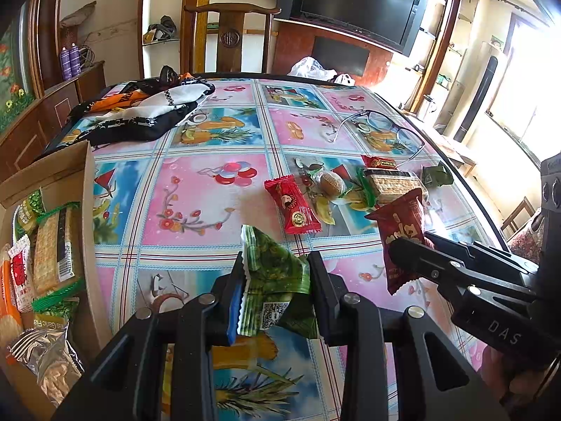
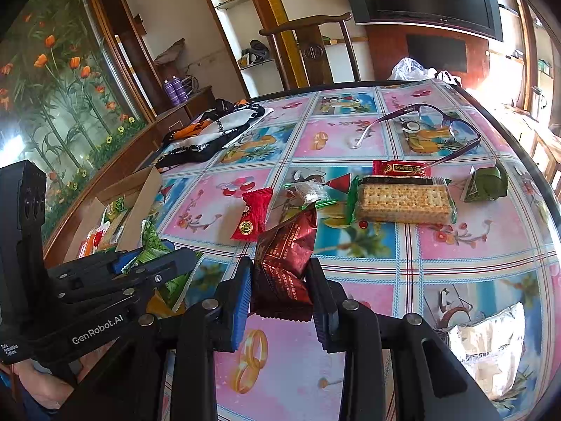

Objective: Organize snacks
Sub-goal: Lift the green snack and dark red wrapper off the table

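My left gripper (image 1: 277,259) is shut on a green snack packet (image 1: 277,301), held a little above the table. To its right, my right gripper (image 2: 280,266) is shut on a dark red packet (image 2: 284,256), also off the table. A cardboard box (image 1: 80,189) stands at the left edge with cracker packs and other snacks inside. Loose on the tablecloth lie a bright red packet (image 1: 292,207), a clear-wrapped pastry (image 1: 329,180), a cracker pack (image 2: 403,200), a small red packet (image 2: 401,168) and a green packet (image 2: 485,184).
Purple-framed glasses (image 2: 420,122) lie beyond the snacks. A black, white and orange cloth (image 1: 147,112) sits at the far left of the table. A silver foil bag (image 2: 487,351) lies near the right front. A wooden chair (image 1: 231,28) stands behind the table.
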`<act>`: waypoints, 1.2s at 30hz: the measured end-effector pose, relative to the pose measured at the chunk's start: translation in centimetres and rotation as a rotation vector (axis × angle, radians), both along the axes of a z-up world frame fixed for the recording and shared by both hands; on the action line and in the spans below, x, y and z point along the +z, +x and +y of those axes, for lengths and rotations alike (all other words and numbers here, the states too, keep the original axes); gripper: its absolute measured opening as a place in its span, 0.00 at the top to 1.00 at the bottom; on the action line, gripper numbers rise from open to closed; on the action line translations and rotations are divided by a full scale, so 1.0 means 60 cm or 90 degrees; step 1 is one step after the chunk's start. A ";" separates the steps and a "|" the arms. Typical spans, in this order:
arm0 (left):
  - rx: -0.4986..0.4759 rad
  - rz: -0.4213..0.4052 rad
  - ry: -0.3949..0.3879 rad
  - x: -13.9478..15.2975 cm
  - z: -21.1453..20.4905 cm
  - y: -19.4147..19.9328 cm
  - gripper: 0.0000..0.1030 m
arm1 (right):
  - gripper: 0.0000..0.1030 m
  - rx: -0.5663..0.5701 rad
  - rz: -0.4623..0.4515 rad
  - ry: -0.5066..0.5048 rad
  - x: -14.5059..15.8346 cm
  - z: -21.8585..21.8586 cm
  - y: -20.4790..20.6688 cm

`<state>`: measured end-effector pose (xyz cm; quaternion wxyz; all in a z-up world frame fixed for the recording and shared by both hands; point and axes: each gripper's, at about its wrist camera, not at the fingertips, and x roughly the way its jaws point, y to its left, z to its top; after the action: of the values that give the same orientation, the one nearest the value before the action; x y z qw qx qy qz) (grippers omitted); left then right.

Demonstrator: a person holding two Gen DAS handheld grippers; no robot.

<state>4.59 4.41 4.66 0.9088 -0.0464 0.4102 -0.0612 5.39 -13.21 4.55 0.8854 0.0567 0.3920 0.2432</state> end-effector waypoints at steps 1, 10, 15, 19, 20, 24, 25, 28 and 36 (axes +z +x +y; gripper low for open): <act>0.000 0.000 -0.001 0.000 0.000 0.000 0.69 | 0.68 0.000 0.000 0.000 0.000 0.000 0.000; 0.000 -0.001 -0.002 0.001 0.001 0.000 0.69 | 0.68 -0.002 -0.001 0.001 0.000 -0.002 0.001; 0.001 -0.002 -0.003 0.003 0.001 -0.001 0.69 | 0.68 -0.003 -0.002 0.001 0.001 -0.002 0.001; 0.002 -0.005 -0.005 0.008 -0.002 -0.001 0.69 | 0.68 -0.004 -0.002 0.001 0.001 -0.003 0.001; 0.001 -0.005 -0.005 0.008 -0.001 -0.001 0.69 | 0.68 -0.004 -0.002 0.001 0.001 -0.003 0.002; 0.002 -0.009 -0.011 0.012 0.001 -0.001 0.69 | 0.68 -0.004 -0.002 0.002 0.001 -0.004 0.002; 0.003 -0.010 -0.012 0.014 -0.002 -0.001 0.69 | 0.68 -0.004 -0.002 0.002 0.001 -0.004 0.001; 0.006 -0.015 -0.016 0.018 0.003 -0.001 0.69 | 0.68 -0.006 -0.004 0.005 0.002 -0.005 0.001; 0.023 -0.035 -0.033 0.033 0.036 -0.007 0.69 | 0.68 -0.004 -0.011 0.010 0.004 -0.003 -0.001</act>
<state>4.15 6.54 6.63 0.9191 -0.0755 0.3826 -0.0565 5.33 -13.42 4.78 0.8889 0.0625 0.3826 0.2441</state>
